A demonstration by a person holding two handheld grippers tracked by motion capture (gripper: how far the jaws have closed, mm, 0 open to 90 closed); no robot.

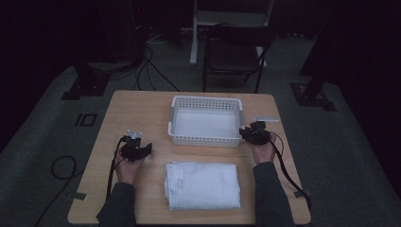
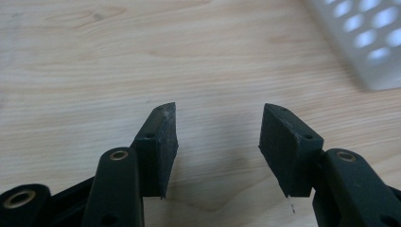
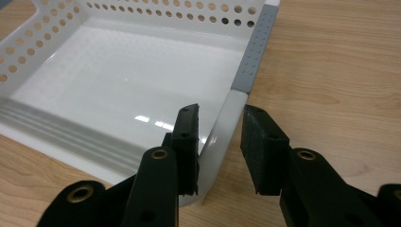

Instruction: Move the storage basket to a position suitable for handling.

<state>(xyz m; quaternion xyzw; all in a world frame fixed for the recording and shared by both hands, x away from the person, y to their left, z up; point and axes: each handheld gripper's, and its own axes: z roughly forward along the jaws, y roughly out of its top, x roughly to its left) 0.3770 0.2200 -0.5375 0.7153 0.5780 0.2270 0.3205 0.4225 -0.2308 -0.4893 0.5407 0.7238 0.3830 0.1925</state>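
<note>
On the surface [image 1: 142,104], the basket [image 1: 206,138] sits behind the folded cloth [image 1: 202,185]; a claw flanks each side.

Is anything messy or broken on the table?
Nothing looks broken or spilled. The towel lies neatly folded, and the basket sits square and empty. The right gripper straddles the basket's corner; the left gripper is open over bare table.

high view looks down from afar; both claw views sit close, sharing the table [image 1: 142,109].
</note>
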